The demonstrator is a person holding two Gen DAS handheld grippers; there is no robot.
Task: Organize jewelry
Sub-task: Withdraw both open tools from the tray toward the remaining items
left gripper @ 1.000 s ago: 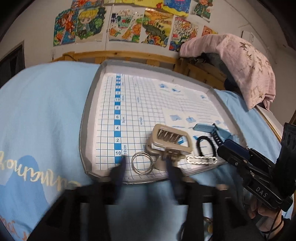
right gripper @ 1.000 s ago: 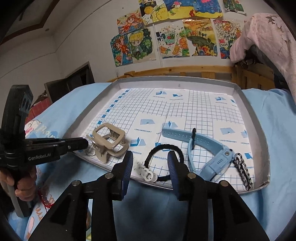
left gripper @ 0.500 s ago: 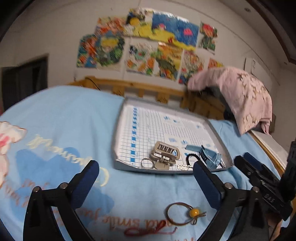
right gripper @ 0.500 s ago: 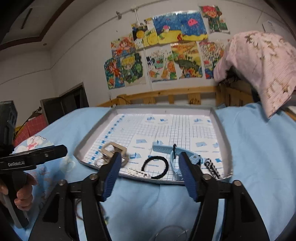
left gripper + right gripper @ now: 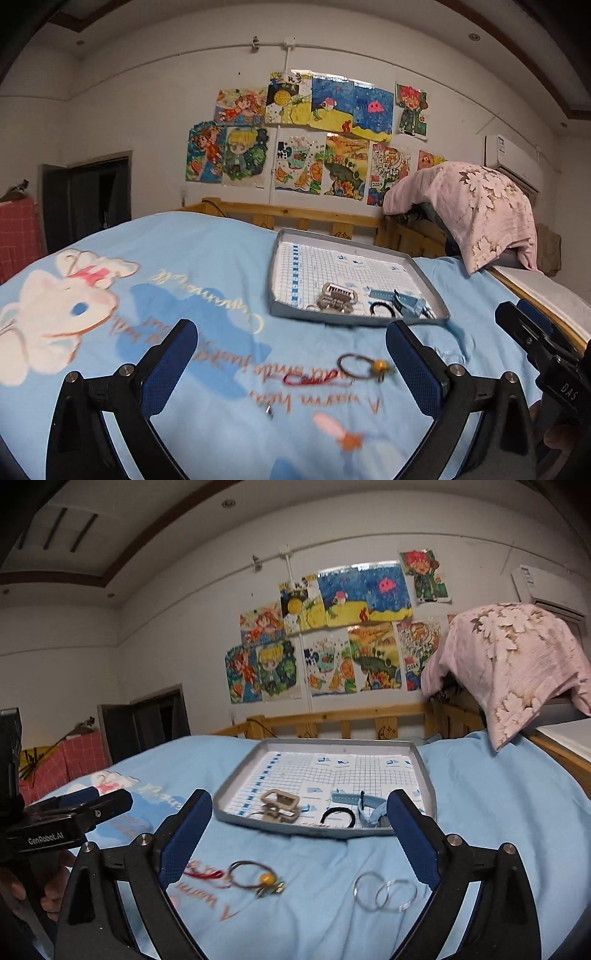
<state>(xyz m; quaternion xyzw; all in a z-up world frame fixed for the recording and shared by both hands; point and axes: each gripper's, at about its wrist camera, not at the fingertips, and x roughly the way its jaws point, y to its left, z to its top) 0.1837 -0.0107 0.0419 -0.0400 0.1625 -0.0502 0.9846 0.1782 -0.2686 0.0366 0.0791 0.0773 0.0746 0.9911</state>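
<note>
Both grippers, left (image 5: 291, 354) & right (image 5: 299, 838), jaws just spread wide, empty; btwn picks; next grab silver rings (image 5: 384, 895) lower right, drop in tray (image 5: 332, 832)

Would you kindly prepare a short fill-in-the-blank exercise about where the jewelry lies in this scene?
1. The beige hair claw lies inside the grey ____.
2. The hair tie on the bedspread carries a bead coloured ____.
3. The two silver rings lie ____ the tray, on the bedspread.
4. The jaws of the right gripper stand ____, with nothing between them.

Missing words: tray; yellow; outside; open
</note>
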